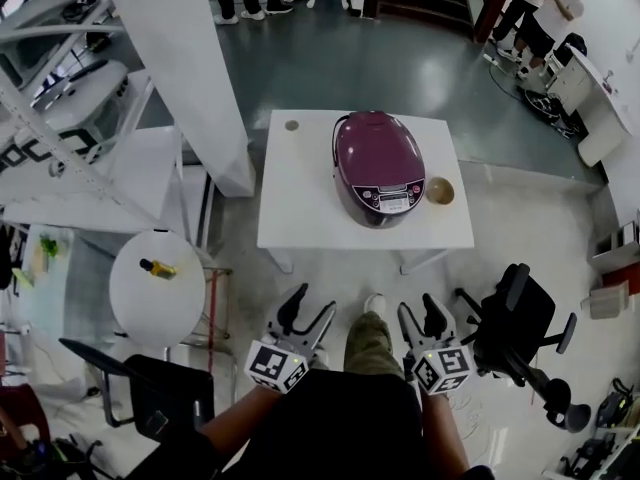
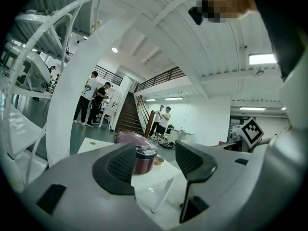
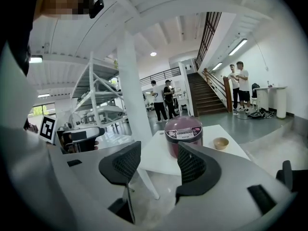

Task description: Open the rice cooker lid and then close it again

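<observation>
A purple rice cooker (image 1: 378,166) with its lid down stands on a white square table (image 1: 300,208), its control panel facing me. The cooker (image 2: 137,150) shows small and far between the left jaws, and the same cooker (image 3: 183,132) sits beyond the right jaws. My left gripper (image 1: 308,313) and right gripper (image 1: 423,315) are held close to my body, well short of the table. Both are open with nothing between their fingers.
A small tan bowl (image 1: 439,190) sits on the table right of the cooker. A round white side table (image 1: 150,293) with a small bottle (image 1: 158,268) stands at the left. A black office chair (image 1: 515,333) is at the right, white shelving (image 1: 80,108) at the far left. People stand far back.
</observation>
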`<state>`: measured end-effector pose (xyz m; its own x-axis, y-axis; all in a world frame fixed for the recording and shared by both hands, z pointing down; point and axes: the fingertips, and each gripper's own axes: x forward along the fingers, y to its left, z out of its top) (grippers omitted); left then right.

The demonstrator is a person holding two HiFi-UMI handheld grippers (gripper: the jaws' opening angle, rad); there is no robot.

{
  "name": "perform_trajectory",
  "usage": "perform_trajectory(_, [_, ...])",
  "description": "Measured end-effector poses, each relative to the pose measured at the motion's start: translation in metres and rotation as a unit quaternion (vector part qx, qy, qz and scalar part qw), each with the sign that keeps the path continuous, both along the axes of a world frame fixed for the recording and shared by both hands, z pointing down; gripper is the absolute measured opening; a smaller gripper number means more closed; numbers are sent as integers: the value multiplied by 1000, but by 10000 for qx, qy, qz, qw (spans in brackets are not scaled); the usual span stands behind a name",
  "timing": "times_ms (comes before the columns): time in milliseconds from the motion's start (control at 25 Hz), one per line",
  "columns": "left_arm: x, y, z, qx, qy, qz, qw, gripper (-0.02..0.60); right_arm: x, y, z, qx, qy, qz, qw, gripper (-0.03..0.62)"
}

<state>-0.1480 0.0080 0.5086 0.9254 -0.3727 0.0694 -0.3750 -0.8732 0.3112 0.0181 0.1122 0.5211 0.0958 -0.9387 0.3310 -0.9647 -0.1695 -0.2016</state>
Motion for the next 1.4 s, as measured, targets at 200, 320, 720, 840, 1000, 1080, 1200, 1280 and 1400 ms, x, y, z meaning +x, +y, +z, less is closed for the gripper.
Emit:
perform_trajectory(200, [26,-34,3,-40,-123,-429,9990,238,34,-55,2,142,-62,-519,9985,210])
perform_trajectory(320, [48,-62,-3,-214,-74,-785,9967,239,66,-83,-9,252,4,-782,9966,210])
perform_trajectory(720, [120,-114,-23,89,-351,-1468,9885,238,137,-146,8,100,-356,-1584,9867,210])
perform_trajectory(840, [131,-116,-16,-28,-403,-1699,9846,238,144,-163,16,11,-489,-1856,9814,210])
perform_trajectory(1000, [138,-120,-16,-35,-476,-1977,9791,238,146,-181,14,-17,-523,-2295,9719,210])
perform_trajectory(1080, [141,-124,-16,-20,-472,-2129,9759,238,149,-190,13,-31,-506,-2467,9678,210])
perform_trajectory(1200, [140,-132,-12,-53,-477,-2292,9722,238,148,-202,14,-70,-320,-2672,9631,210])
perform_trajectory(1280, [140,-135,-11,-81,-432,-2344,9711,238,148,-208,16,-111,-134,-2743,9615,210])
perform_trajectory(1400, [139,-138,-12,-73,-368,-2307,9723,238,150,-215,20,-197,-129,-2678,9632,210])
